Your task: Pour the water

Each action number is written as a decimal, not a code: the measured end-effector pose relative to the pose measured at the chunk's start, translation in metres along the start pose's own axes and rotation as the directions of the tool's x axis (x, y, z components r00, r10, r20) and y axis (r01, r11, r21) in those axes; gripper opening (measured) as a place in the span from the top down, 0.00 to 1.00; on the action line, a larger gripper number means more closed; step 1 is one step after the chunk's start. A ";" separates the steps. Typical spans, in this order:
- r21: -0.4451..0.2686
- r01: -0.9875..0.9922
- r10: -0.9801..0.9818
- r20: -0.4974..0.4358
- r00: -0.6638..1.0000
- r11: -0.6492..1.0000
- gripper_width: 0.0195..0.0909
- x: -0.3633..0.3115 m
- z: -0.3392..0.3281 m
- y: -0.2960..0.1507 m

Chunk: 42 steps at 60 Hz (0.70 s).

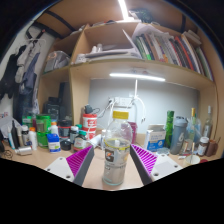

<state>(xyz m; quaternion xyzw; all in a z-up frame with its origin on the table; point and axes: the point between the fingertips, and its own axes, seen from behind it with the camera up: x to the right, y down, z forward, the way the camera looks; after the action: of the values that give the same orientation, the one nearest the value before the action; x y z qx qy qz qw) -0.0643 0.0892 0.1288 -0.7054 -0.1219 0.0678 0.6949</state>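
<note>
right now the claw (113, 163) has a clear plastic bottle (115, 152) standing upright between its two fingers, whose purple pads (82, 160) sit against the bottle's sides left and right, so it looks pinched at about mid-height. the bottle is see-through with a pale cap on top, and whether there is water inside is hard to tell. its base reaches down near the wooden table (90, 180), though whether it rests there or is lifted clear cannot be told.

beyond the fingers, the back of the table is crowded with small things: a red-lidded jar (90, 122), a blue-topped container (53, 138) to the left, a green bottle (169, 128) to the right, and more pots and bottles too small to name. above them a strip light (138, 76) glows under a wooden shelf (120, 64), and books (168, 48) stand in a row on the upper level.
</note>
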 end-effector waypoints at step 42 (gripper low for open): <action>-0.051 -0.009 0.004 -0.093 0.996 0.999 0.44 0.026 0.078 0.022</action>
<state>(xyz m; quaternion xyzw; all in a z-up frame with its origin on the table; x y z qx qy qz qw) -0.0587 0.1710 0.1071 -0.7259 -0.0891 0.0340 0.6812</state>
